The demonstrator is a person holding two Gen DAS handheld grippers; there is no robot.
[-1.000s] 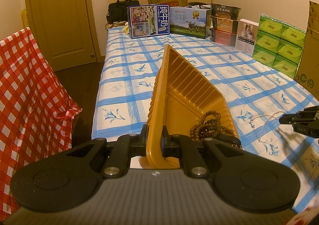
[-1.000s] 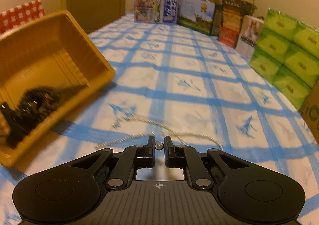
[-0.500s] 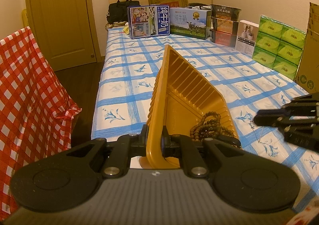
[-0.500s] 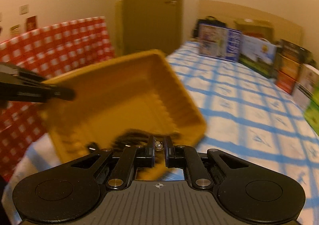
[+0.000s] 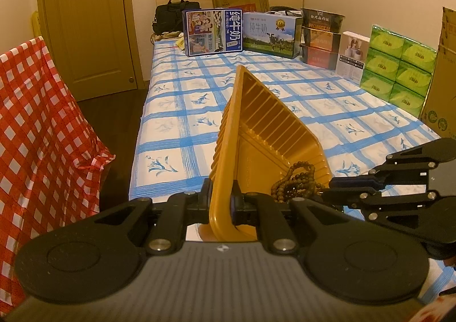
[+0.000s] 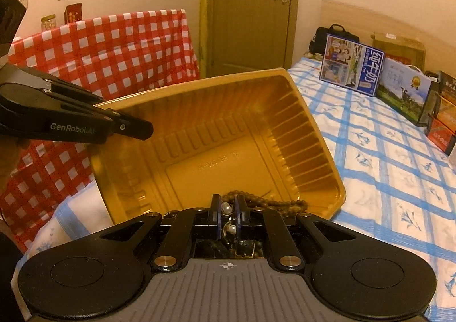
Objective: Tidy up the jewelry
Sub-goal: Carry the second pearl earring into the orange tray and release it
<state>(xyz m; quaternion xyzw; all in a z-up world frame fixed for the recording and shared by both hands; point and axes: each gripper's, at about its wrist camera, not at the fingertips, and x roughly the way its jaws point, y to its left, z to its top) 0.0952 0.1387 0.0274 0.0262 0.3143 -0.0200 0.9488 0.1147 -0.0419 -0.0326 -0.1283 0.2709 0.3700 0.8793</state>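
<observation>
Jewelry: two pieces counted. Largest to smallest follows.

Bed (image 5: 256,88), blue-and-white checked cover, one. Along its far and right edges stand boxes: two milk cartons (image 5: 213,32), green tissue packs (image 5: 399,65) stacked in six visible faces, plus several darker boxes, count unclear.

Red-checked cloth (image 6: 114,45) draped beside the bed, one.

Yellow plastic tray (image 6: 228,133), one, tipped up on its low corner so the open side faces the right wrist camera. Left gripper (image 5: 221,199) has its fingers closed on the tray's near rim, one finger either side of the wall.

Right gripper (image 6: 227,209) sits at the tray's low edge, fingers clamped on a pearl necklace (image 6: 227,208); two pearls show between them, rest of the strand hidden below.

Brown bead string (image 5: 296,182), one, heaped in the tray's lowest corner, just beside the right gripper's fingertips.
</observation>
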